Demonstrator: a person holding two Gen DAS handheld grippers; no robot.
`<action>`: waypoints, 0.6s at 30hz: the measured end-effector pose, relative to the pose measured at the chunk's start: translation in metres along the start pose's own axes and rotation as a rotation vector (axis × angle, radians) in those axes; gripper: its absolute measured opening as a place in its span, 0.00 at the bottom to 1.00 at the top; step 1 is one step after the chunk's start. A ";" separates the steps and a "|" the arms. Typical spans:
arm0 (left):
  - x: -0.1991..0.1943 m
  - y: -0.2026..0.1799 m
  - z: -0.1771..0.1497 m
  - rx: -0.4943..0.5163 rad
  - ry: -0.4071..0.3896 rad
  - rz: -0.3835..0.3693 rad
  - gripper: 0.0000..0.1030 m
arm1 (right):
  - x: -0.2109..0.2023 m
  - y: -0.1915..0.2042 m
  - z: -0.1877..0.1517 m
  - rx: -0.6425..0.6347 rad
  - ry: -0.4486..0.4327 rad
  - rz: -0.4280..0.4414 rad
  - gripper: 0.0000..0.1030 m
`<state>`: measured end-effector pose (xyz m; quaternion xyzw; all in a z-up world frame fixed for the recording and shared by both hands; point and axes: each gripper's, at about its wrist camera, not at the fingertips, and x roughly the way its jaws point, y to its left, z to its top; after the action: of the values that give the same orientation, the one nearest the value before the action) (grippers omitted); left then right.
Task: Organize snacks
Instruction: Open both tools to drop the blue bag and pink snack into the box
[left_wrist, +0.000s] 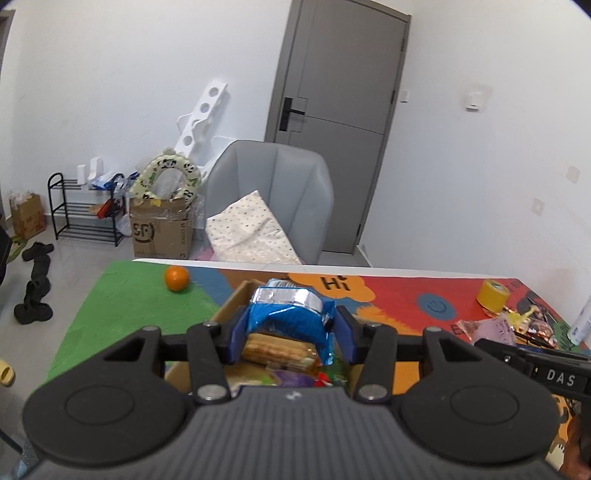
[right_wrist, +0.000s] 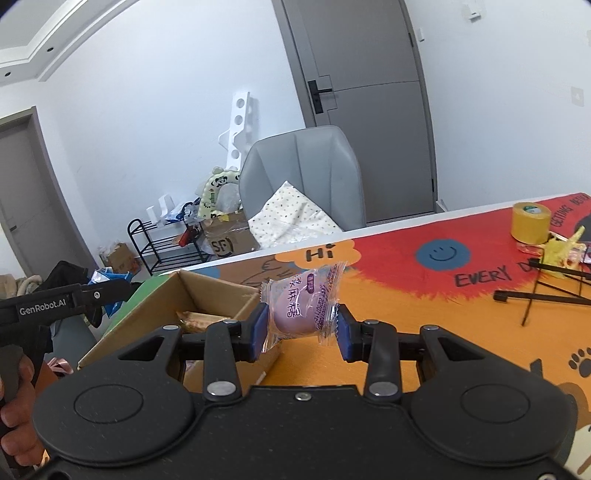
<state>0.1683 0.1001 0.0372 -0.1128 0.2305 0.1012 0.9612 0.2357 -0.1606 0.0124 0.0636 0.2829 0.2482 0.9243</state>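
Observation:
My left gripper (left_wrist: 291, 334) is shut on a blue foil snack packet (left_wrist: 291, 317) and holds it over the open cardboard box (left_wrist: 231, 301), which holds a biscuit pack (left_wrist: 277, 350) and other wrappers. My right gripper (right_wrist: 301, 328) is shut on a purple mochi packet (right_wrist: 301, 308) and holds it above the table, just right of the cardboard box (right_wrist: 147, 317). The left gripper (right_wrist: 110, 290) shows at the left of the right wrist view, with blue packaging at its tip. More loose snacks (left_wrist: 509, 328) lie on the table at the right.
An orange (left_wrist: 176, 278) sits on the green part of the colourful mat. A yellow tape roll (right_wrist: 530, 221) and black cable ties (right_wrist: 535, 291) lie at the far right. A grey chair (left_wrist: 269, 199) with a pillow stands behind the table.

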 end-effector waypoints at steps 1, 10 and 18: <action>0.001 0.004 0.001 -0.005 0.000 0.005 0.47 | 0.002 0.002 0.001 -0.003 0.002 0.002 0.35; 0.032 0.021 0.013 -0.021 0.069 0.034 0.51 | 0.019 0.024 0.008 -0.020 0.022 0.037 0.35; 0.031 0.026 0.008 -0.035 0.045 0.006 0.74 | 0.031 0.040 0.013 -0.033 0.032 0.073 0.35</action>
<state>0.1919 0.1317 0.0252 -0.1313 0.2507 0.1053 0.9533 0.2477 -0.1104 0.0183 0.0546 0.2911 0.2874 0.9109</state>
